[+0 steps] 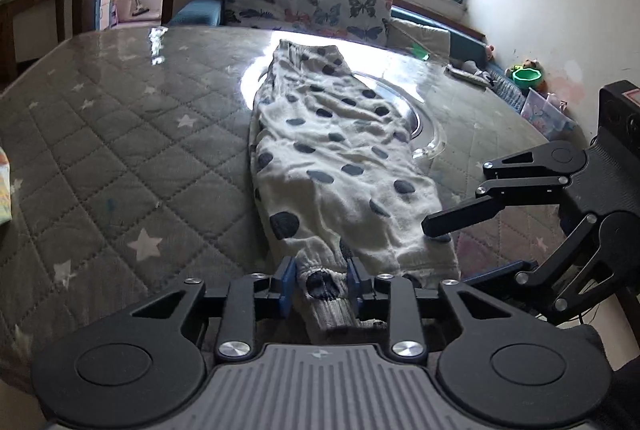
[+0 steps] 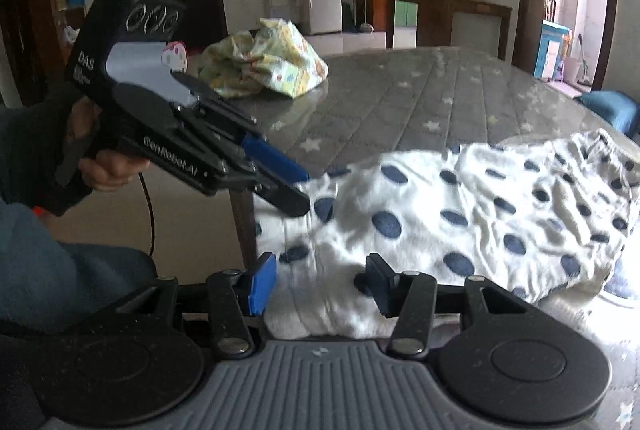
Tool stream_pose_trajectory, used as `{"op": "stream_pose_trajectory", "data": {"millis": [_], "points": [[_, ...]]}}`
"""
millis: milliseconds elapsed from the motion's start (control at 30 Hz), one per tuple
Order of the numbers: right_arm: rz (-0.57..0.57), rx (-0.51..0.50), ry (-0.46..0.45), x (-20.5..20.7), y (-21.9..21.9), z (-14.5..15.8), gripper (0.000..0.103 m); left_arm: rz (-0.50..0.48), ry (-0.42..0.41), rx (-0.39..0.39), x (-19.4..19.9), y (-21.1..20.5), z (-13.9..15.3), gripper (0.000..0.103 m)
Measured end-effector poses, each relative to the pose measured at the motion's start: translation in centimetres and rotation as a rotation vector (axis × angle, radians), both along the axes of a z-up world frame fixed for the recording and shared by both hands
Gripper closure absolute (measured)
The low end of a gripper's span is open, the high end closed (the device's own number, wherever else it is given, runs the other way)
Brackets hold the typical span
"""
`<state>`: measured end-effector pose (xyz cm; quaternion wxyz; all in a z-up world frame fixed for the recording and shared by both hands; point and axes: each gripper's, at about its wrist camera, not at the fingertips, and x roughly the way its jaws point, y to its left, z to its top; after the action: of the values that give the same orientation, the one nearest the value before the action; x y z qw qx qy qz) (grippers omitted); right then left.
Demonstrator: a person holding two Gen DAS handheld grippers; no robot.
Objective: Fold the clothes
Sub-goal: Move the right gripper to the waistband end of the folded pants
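A broad stretch of bare quilted desk (image 1: 112, 134) is left free across the left and middle left of the left wrist frame, bounded far off by a butterfly-print cushion (image 1: 308, 10) at upper centre. The centre is taken up by the spotted garment (image 1: 340, 158), and the lower right is crowded by the right gripper (image 1: 460, 242) at the cloth's near edge. In the right wrist frame, open desk lies upper centre to upper right, blocked only by a crumpled yellow cloth (image 2: 268, 62) at upper left and the left gripper (image 2: 296, 190) at centre left.
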<state>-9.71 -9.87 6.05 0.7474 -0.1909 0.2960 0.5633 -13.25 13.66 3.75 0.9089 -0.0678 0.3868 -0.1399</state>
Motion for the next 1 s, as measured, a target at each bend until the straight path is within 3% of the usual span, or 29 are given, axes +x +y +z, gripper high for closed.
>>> {"op": "stream_pose_trajectory", "data": {"millis": [233, 467, 700, 1000], "points": [[0.004, -0.030, 0.049, 0.5, 0.4, -1.2, 0.052, -0.011, 0.003, 0.005, 0.2, 0.4, 0.7, 0.069], [-0.042, 0.021, 0.088, 3.4, -1.1, 1.5, 0.052, -0.030, -0.092, -0.014, 2.0, -0.1, 3.7, 0.065], [-0.225, 0.058, 0.084, 11.4, -3.7, 4.3, 0.052, -0.082, -0.118, -0.060, 5.9, -2.9, 4.0, 0.058], [-0.481, 0.073, 0.099, 24.3, -5.2, 4.0, 0.052, -0.102, 0.000, -0.076, 9.8, -4.3, 0.8, 0.057]]}}
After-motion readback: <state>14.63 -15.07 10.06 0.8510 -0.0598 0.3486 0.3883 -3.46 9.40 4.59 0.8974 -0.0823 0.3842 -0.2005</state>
